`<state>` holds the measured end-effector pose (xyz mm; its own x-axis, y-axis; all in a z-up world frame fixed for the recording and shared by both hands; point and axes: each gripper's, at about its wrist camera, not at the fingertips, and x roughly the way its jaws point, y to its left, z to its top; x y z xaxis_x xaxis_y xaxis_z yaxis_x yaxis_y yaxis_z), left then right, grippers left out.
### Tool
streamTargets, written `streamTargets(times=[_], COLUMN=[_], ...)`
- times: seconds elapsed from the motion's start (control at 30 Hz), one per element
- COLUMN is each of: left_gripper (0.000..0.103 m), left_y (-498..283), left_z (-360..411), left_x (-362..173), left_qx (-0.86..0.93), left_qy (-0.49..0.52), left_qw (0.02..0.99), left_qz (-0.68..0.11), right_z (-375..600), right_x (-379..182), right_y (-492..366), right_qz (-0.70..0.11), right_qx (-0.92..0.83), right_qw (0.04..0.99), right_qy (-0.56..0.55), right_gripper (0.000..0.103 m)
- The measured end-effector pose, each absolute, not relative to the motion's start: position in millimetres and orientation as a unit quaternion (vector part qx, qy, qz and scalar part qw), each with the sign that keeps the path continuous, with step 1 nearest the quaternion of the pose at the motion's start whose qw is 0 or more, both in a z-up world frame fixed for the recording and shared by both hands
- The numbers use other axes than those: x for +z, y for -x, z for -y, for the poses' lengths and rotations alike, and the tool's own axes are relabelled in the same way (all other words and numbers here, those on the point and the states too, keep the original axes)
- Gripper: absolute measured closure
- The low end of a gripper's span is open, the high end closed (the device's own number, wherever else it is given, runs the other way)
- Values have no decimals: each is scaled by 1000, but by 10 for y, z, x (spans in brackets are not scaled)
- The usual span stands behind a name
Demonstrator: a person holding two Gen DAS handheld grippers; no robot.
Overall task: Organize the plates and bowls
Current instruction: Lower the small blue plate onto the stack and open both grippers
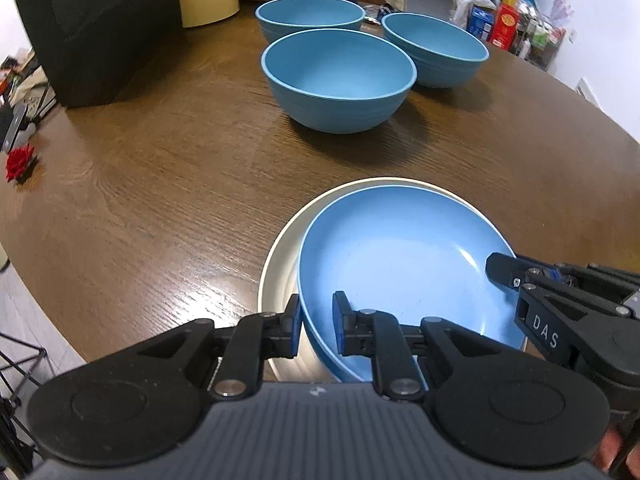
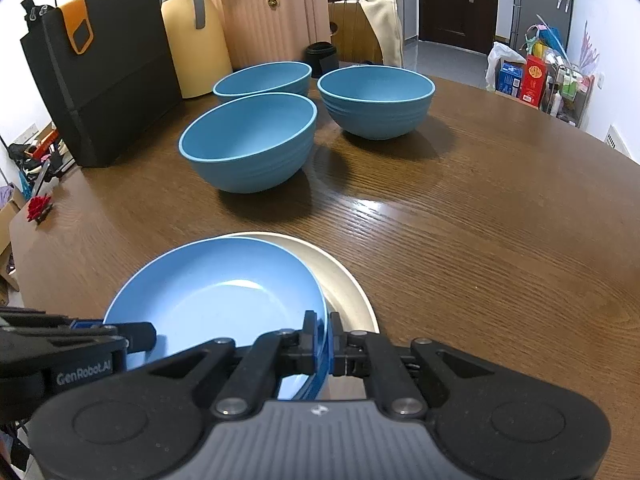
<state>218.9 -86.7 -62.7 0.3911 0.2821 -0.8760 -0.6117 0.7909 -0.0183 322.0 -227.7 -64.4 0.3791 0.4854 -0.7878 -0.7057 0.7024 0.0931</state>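
Note:
A light blue plate [image 1: 400, 248] [image 2: 216, 292] is held by its rim on two opposite sides, just over a cream plate [image 1: 280, 264] [image 2: 344, 280] and shifted off its centre. Whether the two plates touch, I cannot tell. My left gripper [image 1: 318, 320] [image 2: 140, 336] is shut on the blue plate's near left rim. The right gripper [image 2: 326, 340] [image 1: 506, 280] is shut on its right rim. Further back on the table stand three empty blue bowls: a near one [image 1: 338, 80] [image 2: 248, 140], a far left one [image 1: 310, 14] [image 2: 262, 78] and a far right one [image 1: 434, 48] [image 2: 376, 96].
The brown wooden table [image 1: 160, 184] [image 2: 480, 220] is round. A black bag [image 1: 92, 28] [image 2: 104, 68], a yellow jug [image 2: 196, 36] and a pink suitcase [image 2: 272, 20] line its far left. A red flower [image 1: 20, 162] [image 2: 39, 206] lies at the left edge.

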Motion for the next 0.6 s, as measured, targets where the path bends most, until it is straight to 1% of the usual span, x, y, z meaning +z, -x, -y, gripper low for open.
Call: streamTargets(times=[0.13, 0.33, 0.6], left_gripper=[87, 87, 87], left_y=[-2216, -2234, -2239], left_z=[945, 982, 949], left_x=[-635, -644, -718], left_qx=[269, 268, 270], left_qy=[139, 119, 122], left_qw=[820, 820, 814], left_qz=[-486, -491, -500], right_z=[2281, 2286, 2285], right_x=[-657, -699, -721], right_y=[-3220, -3246, -3271], right_qz=[-421, -427, -428], right_qx=[363, 361, 362], right_qw=[820, 818, 818], right_qy=[133, 134, 123], right_gripper=[98, 99, 99])
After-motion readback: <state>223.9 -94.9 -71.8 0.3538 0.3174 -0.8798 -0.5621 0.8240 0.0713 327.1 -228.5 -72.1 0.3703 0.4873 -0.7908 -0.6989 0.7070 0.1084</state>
